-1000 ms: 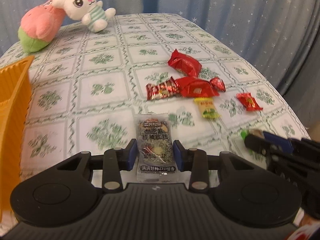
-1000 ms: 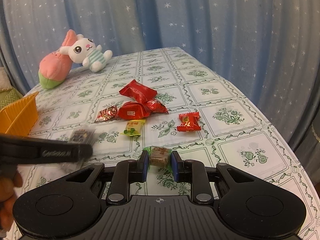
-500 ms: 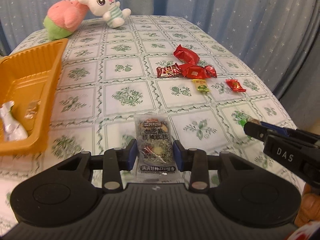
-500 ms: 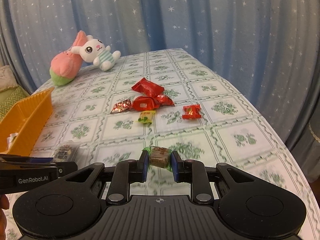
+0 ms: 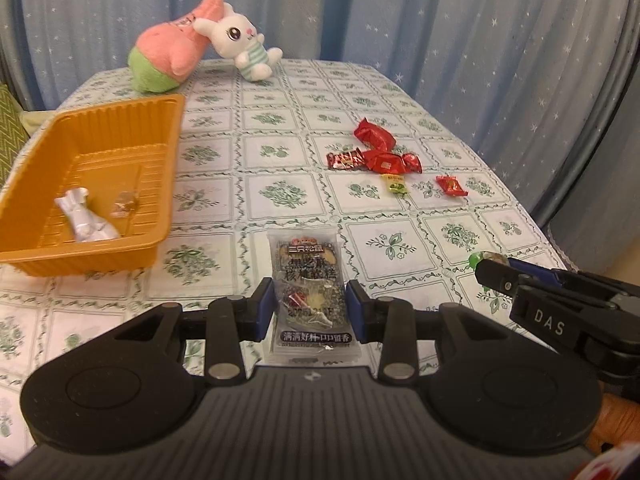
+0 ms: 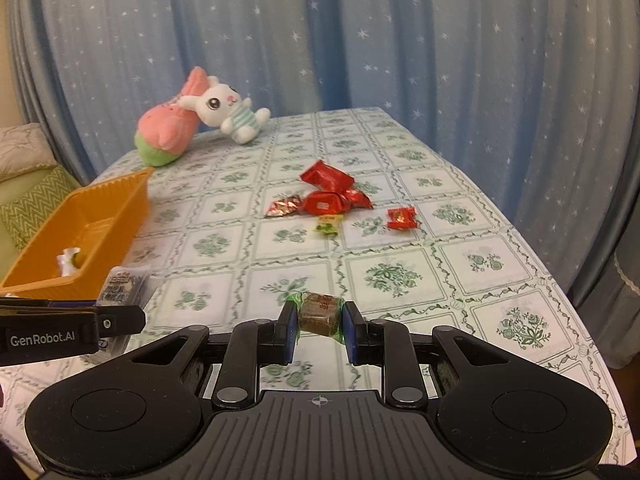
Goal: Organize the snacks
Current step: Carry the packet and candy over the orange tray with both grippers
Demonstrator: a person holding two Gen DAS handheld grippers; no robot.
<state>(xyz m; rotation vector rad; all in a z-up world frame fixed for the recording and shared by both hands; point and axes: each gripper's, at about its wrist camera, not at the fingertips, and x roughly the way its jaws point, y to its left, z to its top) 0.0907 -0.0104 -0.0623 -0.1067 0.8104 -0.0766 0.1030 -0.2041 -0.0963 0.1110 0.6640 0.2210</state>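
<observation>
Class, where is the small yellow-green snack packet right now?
The yellow-green packet lies on the tablecloth, right-centre in both views, just in front of the red wrappers.

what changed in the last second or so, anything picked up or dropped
Both tongs pulled back from the loose snacks and swung toward the orange tray, which has come fully into the left view. Nothing was picked up or dropped: the left tongs remain shut on the clear snack packet, the right tongs on the brown candy. The red wrappers and plush toys lie as before.
</observation>
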